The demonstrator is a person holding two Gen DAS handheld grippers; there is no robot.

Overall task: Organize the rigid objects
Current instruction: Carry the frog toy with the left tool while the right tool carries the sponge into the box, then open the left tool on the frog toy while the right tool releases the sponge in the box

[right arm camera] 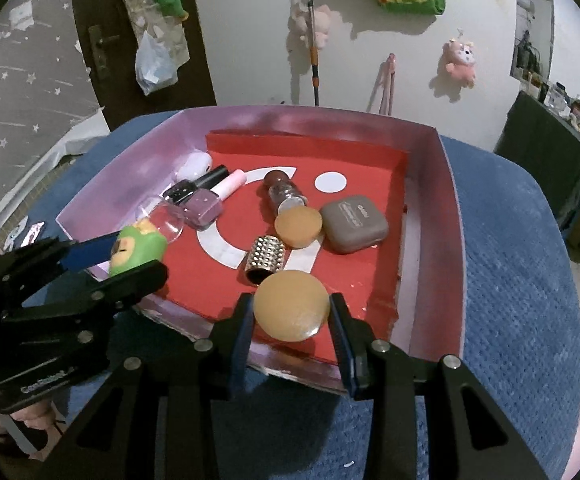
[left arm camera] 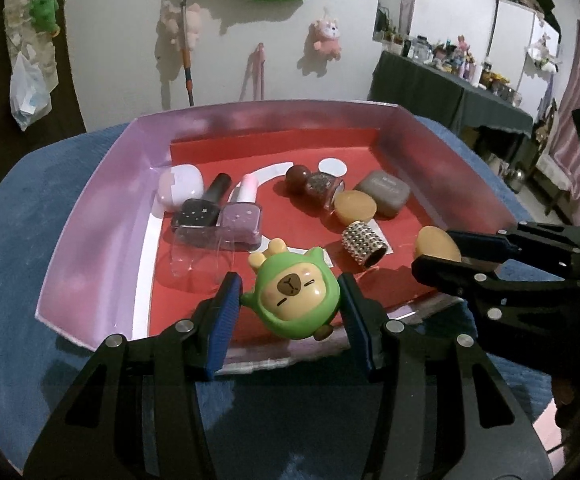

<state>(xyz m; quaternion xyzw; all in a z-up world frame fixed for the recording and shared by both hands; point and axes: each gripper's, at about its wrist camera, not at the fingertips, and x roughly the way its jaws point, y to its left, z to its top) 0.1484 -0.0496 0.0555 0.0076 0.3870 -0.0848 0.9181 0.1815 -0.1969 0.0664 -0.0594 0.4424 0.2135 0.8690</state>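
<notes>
Two grippers are loaded, both hovering at the near edge of the pink tray [left arm camera: 90,248], which sits on a blue cloth [left arm camera: 18,216]. Over in the left wrist view, starting at the left of the frame: a white case [left arm camera: 180,186] sits against the tray's left wall, and just right of it two nail polish bottles lie side by side, the dark bottle [left arm camera: 200,210] touching the lilac bottle [left arm camera: 240,216]. A clear plastic piece [left arm camera: 194,252] lies just below them. Low in the middle, the left gripper [left arm camera: 290,304] is clamped narrow on the green capybara toy [left arm camera: 295,300], blue pads pressing both its sides, over the tray's near rim. Above it, mid-frame, a glitter bottle with a brown cap [left arm camera: 313,186] lies on the red liner, an orange disc [left arm camera: 355,208] touching its foot, a studded silver cap [left arm camera: 363,246] below that, and a grey case [left arm camera: 383,194] just right of the disc. Far right, the right gripper [left arm camera: 441,254] comes in from the side.

Switching to the right wrist view: the toy shows up at the left edge, pinched in the other tool. At centre bottom, the right gripper's jaws close narrow on a second orange disc [right arm camera: 291,306], gripped at its two edges above the tray's near right corner, just below the studded cap.
</notes>
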